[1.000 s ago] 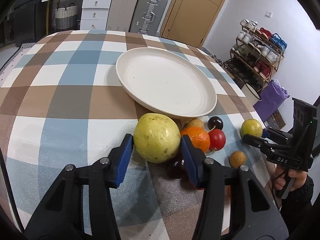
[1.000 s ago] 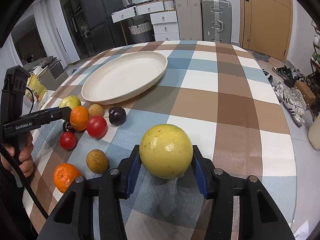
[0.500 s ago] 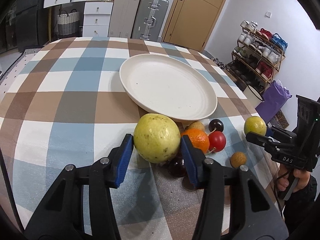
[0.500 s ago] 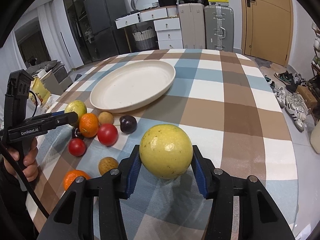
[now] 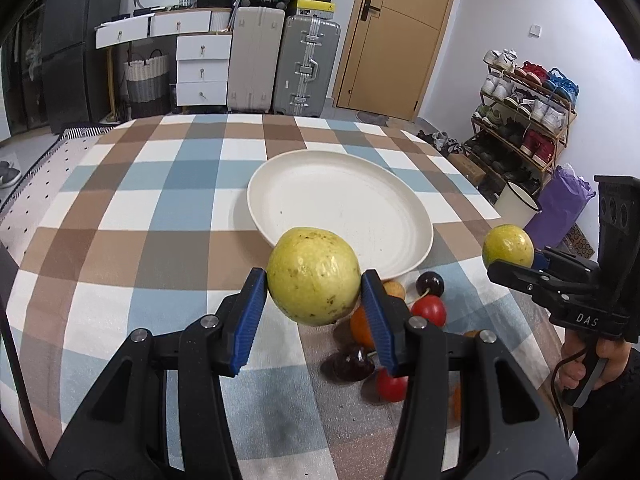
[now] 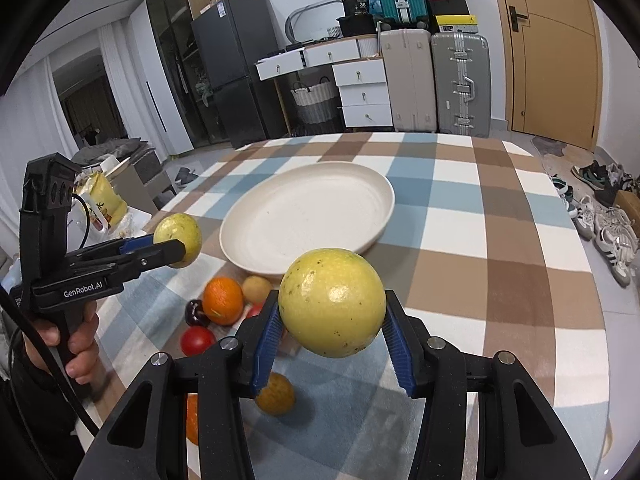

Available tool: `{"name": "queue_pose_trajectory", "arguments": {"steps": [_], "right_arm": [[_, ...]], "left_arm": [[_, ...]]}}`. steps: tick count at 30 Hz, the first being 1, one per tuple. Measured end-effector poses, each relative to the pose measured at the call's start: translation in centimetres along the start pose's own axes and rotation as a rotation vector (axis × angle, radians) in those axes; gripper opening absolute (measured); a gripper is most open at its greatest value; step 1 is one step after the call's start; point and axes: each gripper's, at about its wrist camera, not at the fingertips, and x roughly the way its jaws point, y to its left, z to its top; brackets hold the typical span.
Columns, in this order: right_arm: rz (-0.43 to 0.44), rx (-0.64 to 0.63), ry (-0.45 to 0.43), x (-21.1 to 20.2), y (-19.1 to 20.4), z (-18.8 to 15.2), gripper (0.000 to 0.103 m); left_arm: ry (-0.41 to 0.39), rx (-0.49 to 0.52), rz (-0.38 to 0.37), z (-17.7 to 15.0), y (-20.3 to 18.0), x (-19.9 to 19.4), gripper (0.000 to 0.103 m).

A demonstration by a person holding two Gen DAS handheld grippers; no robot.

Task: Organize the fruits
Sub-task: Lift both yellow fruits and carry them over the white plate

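A: Left gripper [image 5: 314, 300] status?

B: Clamped on a big yellow-green guava [image 5: 313, 276], blue pads touching both sides, fruit held up off the table [image 5: 120, 208]. It hangs just in front of the white plate [image 5: 340, 204], near the plate's front rim.

A: Right gripper [image 6: 332, 336]?

B: Same deal, closed tight on a second yellow guava [image 6: 332, 302], also lifted clear of the cloth, w/ the plate beyond it.

A: Plate?

B: Nothing in it, sits mid-table on the checked cloth.

A: Rest of the fruit?

B: Loose cluster on the table by the plate's near rim, betw. the two grippers. Right-wrist view: an orange [image 6: 222, 300], a small tan fruit [image 6: 258, 289] just beside it touching the plate edge or nearly, can't tell which. A dark cherry [image 6: 195, 313] on the orange's other side, a red tomato [image 6: 197, 341] nearer the camera, a brownish round fruit [image 6: 275, 394] under the right gripper's finger. One more orange piece at the near edge, mostly hidden.
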Motion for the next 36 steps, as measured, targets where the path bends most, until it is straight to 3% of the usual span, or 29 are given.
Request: {"name": "queue_pose_trajectory", "arguments": {"steps": [12, 26, 36], "right_arm": [[0.036, 0.002, -0.033, 0.9, 0.3, 2.7, 0.049], [0.059, 0.025, -0.009, 4.5, 0.2, 3.9, 0.049], [0.064, 0.008, -0.033, 5.8, 0.1, 5.6, 0.049]], "left_arm": [[-0.024, 0.034, 0.002, 1.5, -1.2, -0.2, 0.046], [0.009, 0.046, 0.016, 2.8, -1.3, 4.3, 0.046], [-0.013, 0.043, 0.034, 4.1, -0.7, 5.8, 0.046]]}}
